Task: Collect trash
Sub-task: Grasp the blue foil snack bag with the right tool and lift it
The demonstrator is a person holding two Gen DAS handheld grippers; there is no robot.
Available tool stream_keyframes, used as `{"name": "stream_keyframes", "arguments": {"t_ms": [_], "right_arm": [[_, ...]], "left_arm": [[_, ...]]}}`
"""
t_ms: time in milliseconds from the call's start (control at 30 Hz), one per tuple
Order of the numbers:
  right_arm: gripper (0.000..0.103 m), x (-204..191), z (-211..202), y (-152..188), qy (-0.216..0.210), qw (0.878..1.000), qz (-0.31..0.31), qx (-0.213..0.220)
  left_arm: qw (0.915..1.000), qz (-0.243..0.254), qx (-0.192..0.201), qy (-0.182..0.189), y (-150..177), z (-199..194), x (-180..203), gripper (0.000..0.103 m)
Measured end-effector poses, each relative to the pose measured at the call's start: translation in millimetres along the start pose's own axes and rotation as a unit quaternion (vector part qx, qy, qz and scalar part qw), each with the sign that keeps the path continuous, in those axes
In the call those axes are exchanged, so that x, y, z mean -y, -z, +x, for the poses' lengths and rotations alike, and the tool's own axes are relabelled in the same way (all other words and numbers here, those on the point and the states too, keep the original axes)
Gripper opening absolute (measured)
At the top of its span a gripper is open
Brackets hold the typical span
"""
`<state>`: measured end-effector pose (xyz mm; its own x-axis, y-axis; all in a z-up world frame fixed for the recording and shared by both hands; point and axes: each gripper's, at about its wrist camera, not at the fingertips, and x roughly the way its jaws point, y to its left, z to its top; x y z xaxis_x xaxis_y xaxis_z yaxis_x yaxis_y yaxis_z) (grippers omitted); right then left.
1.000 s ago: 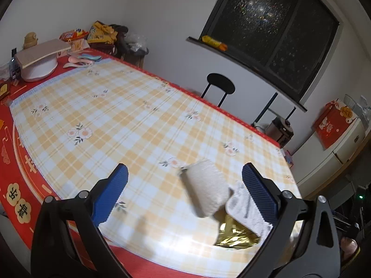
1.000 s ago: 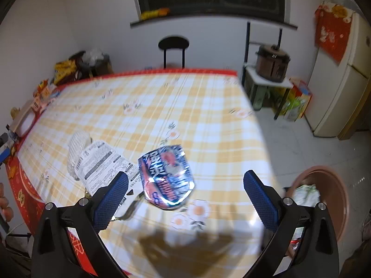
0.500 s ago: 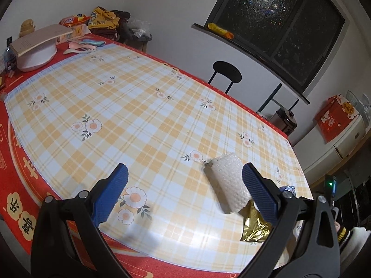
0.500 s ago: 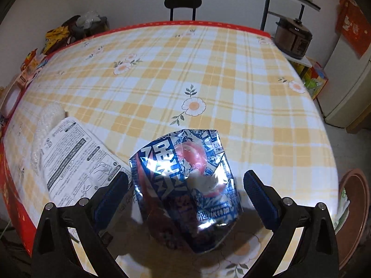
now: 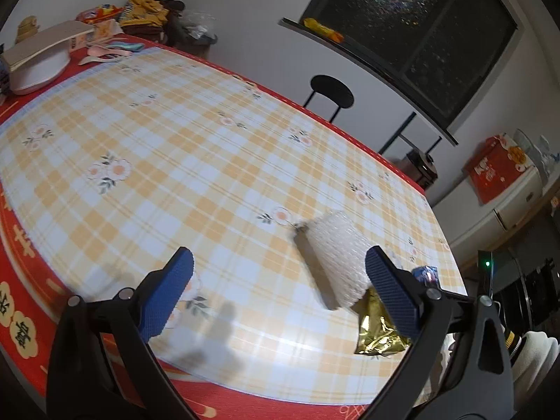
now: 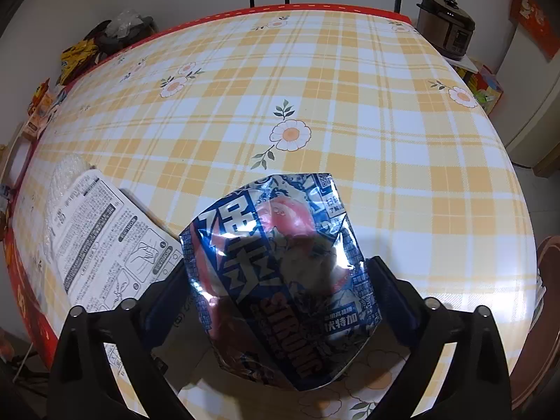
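Closing on the wrapper [image 6: 280, 273] near the table's [image 6: 350, 87] front edge: right gripper [image 6: 276, 290] straddles it, jaws wide, so squeeze mid-foil. Left gripper [image 5: 280, 290] hangs wide, empty.

Bare checked tablecloth [image 6: 350, 105] from 10 to 2 o'clock, printed leaflet [image 6: 105, 241] at 9, blue foil wrapper [image 6: 280, 273] between right gripper [image 6: 276, 290] fingers.

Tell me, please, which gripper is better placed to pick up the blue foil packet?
Right. The right gripper already straddles the blue foil packet, jaws open either side. The left gripper points at the bubble-wrap roll instead.
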<state>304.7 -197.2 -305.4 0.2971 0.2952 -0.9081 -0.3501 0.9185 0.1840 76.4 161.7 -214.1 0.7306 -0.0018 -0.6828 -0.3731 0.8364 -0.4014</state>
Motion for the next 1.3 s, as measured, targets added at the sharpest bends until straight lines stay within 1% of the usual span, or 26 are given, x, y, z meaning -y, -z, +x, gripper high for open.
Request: {"name": "stream_keyframes", "arguments": {"t_ms": [233,300,333,533,633,733,833,933,1100,1233,1300], "right_arm": [[0.093,2.0,-26.7,4.8,-0.029,0.999,0.011,0.037],[0.093,-0.5,-31.3,7.6,-0.036,0.999,0.006,0.036],[0.093,-2.1,-31.5,9.3,-0.032,0.999,-0.001,0.034],[0.094,-12.8,-25.2,21.2,0.029,0.998,-0.063,0.009],[0.094,-21.7,-25.8,27.7,0.068,0.992,-0.107,0.004],[0.094,-27.4,-29.0,32.0,0.091,0.986,-0.137,0.005],[0.095,-31.8,-28.2,36.0,0.109,0.981,-0.158,-0.007],[0.097,-32.5,-26.2,38.5,0.112,0.980,-0.164,-0.014],[0.098,-30.2,-39.9,39.7,0.073,0.987,-0.144,0.005],[0.097,-33.3,-52.3,44.4,0.080,0.984,-0.156,0.017],[0.097,-34.9,-51.5,49.8,0.093,0.980,-0.176,0.011]], "left_arm": [[0.9994,0.007,-0.022,0.025,6.0,17.7,18.5,0.097],[0.9991,0.006,-0.030,0.030,7.8,25.2,24.4,0.097],[0.9989,0.006,-0.033,0.034,8.3,28.3,27.8,0.097],[0.9976,0.016,-0.042,0.052,12.4,39.3,48.2,0.097],[0.9972,0.019,-0.045,0.056,15.6,39.5,52.4,0.097],[0.9972,0.014,-0.047,0.056,17.6,39.1,50.1,0.097],[0.9975,0.007,-0.046,0.054,18.3,38.5,45.5,0.097],[0.9975,0.004,-0.044,0.055,17.7,37.8,43.6,0.097],[0.9969,0.005,-0.046,0.064,17.8,38.4,45.1,0.097],[0.9964,0.007,-0.047,0.070,19.1,38.5,47.1,0.097],[0.9963,0.006,-0.049,0.071,19.3,39.2,46.3,0.097]]}}
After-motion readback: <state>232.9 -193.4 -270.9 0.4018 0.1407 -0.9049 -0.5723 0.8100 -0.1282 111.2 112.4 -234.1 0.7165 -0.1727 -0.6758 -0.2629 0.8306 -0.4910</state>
